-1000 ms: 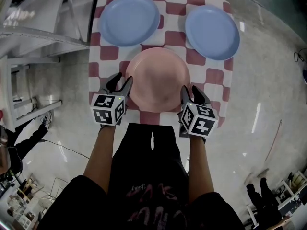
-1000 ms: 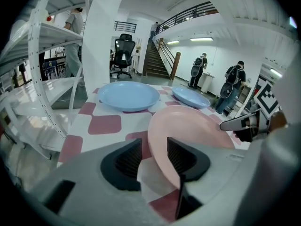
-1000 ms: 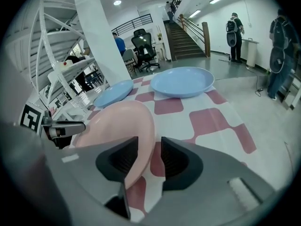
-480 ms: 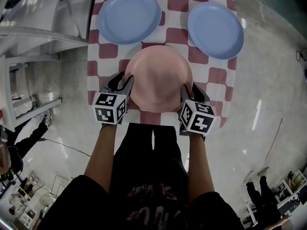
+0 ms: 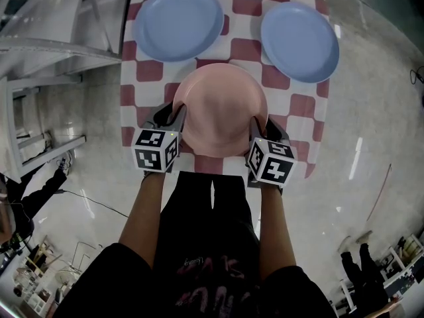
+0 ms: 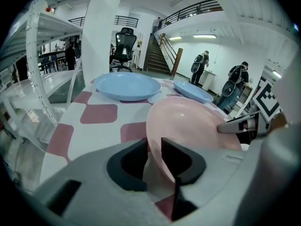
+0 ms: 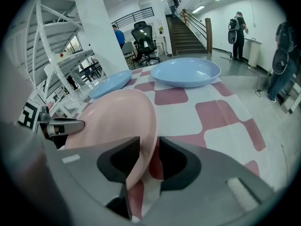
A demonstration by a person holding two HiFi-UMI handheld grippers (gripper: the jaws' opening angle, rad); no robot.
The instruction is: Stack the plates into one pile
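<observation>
Jaws have just been closing on pink plate (image 5: 222, 108) edges: left gripper (image 5: 169, 115) apparently clamped, right gripper (image 5: 265, 127) loose.

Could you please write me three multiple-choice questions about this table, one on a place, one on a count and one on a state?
1. Where does the pink plate lie?
A. At the cloth's far left
B. At the near edge, before the person
C. On top of a blue plate

2. How many blue plates are there?
A. One
B. Two
C. Three

3. What stands between each gripper's jaws?
A. The pink plate's rim
B. A blue plate's rim
C. Nothing

Answers:
1 B: the pink plate is the nearest thing on the checked cloth.
2 B: the left blue plate and the right blue plate lie beyond it.
3 A: the left gripper and the right gripper straddle opposite sides of its rim, and their jaws have just been closing.
</observation>
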